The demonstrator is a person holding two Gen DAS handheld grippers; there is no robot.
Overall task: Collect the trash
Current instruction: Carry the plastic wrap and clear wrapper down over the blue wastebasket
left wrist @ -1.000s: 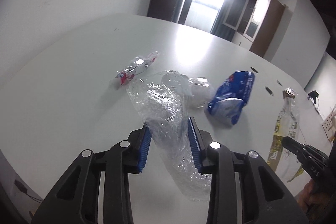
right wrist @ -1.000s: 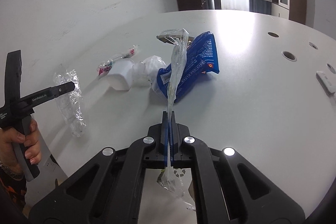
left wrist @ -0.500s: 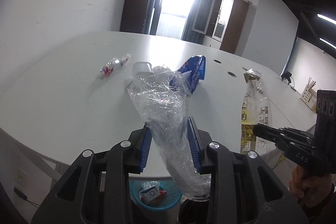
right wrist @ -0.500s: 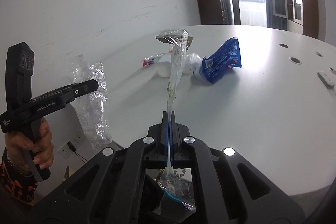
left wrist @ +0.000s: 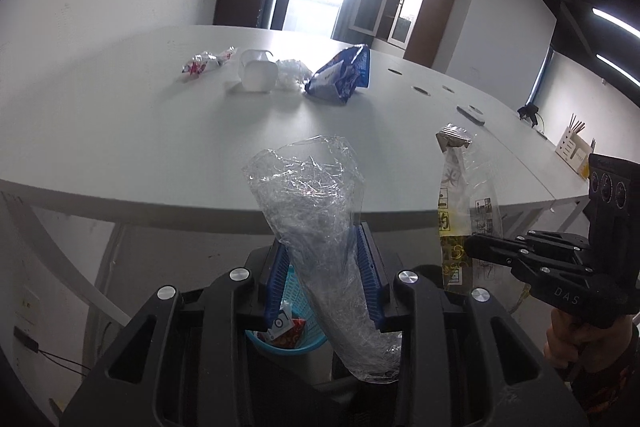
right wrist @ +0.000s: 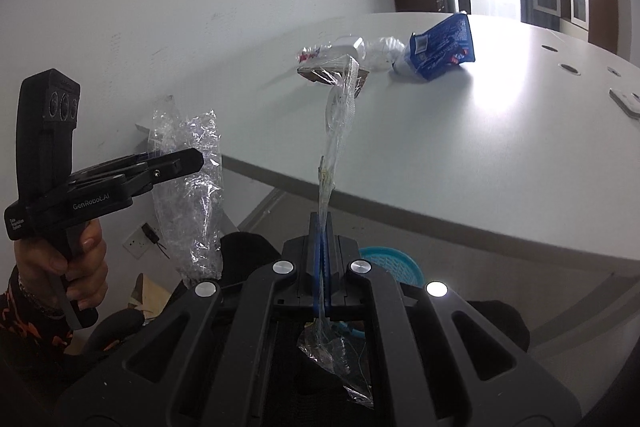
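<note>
Holding: left hand-held gripper clamps a crumpled clear plastic bag, off the tabletop's near edge.
Right hand-held gripper: clenched on a thin clear printed wrapper, hanging in air.
Below: blue trash basket with litter inside.
Tabletop: blue snack bag, white cup, red-and-silver wrapper at the far side.

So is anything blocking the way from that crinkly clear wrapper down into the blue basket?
Nothing visible does. The left gripper holds the clear plastic wrapper off the white table, and the blue basket sits open right below it.
</note>
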